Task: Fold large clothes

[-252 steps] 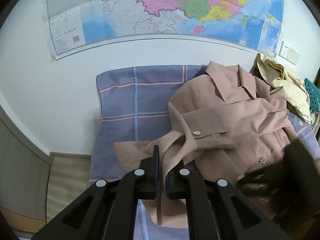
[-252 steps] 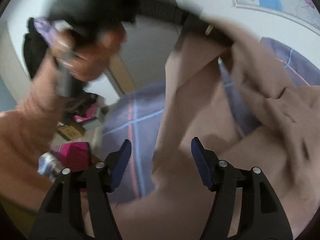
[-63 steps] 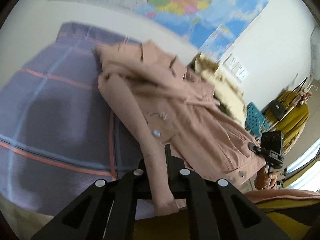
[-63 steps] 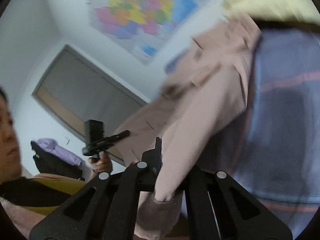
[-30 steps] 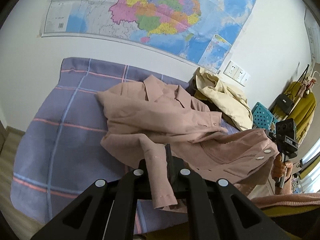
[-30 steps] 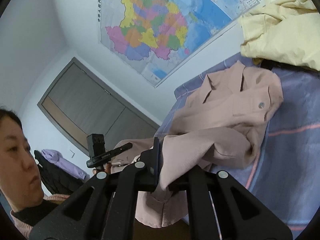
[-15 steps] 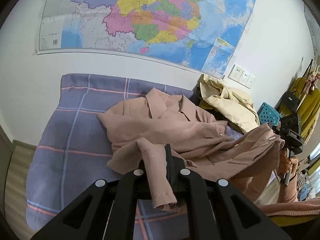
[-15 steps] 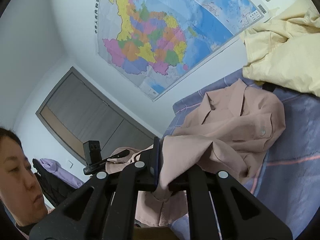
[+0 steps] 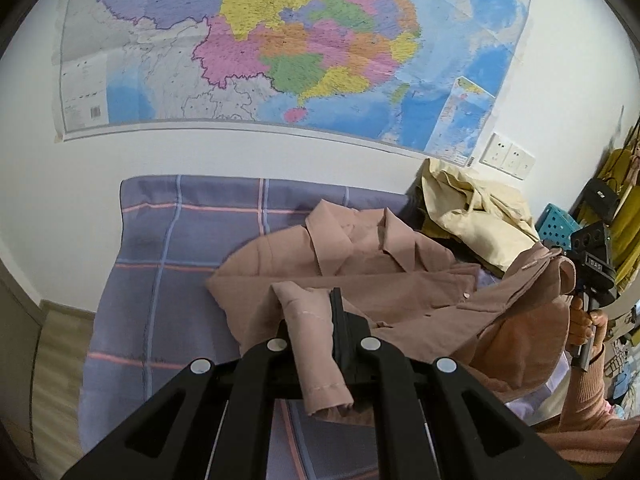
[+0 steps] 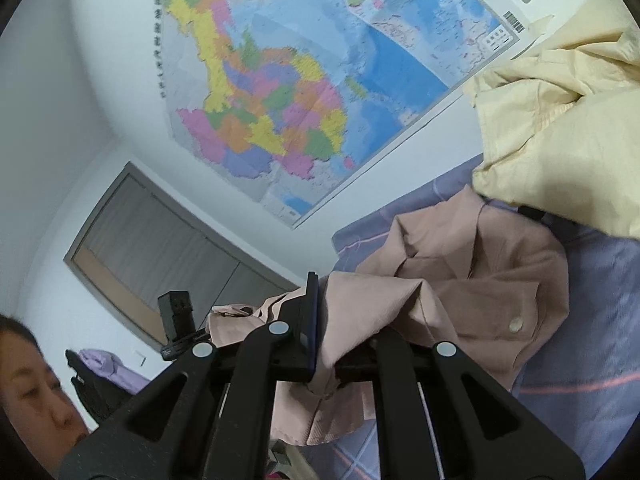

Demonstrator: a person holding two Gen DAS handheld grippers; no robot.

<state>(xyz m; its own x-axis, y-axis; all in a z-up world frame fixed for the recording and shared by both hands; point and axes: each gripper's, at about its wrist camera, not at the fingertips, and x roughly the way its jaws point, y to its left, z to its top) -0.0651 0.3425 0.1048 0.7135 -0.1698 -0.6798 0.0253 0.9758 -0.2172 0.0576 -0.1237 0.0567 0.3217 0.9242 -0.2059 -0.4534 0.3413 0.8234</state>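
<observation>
A dusty pink jacket [image 9: 384,264] lies collar-away on the purple checked bedspread [image 9: 168,240], its lower half lifted off the bed. My left gripper [image 9: 320,320] is shut on one lower corner, the pink cloth draped over its left finger. My right gripper [image 10: 324,320] is shut on the other lower corner; in the left wrist view it shows at the right edge [image 9: 588,268], held by a hand. In the right wrist view the jacket [image 10: 472,280] is bunched, collar up, with a button showing.
A cream garment [image 9: 476,220] is piled at the bed's far right, close to the collar. A large map [image 9: 280,48] covers the wall behind the bed. A teal basket [image 9: 556,224] and hanging yellow clothes stand to the right. A person's face is at the lower left of the right wrist view.
Both grippers have carried the jacket's lower corners up and towards the collar. The lower half has lifted off the bed, and the jacket bunches more.
</observation>
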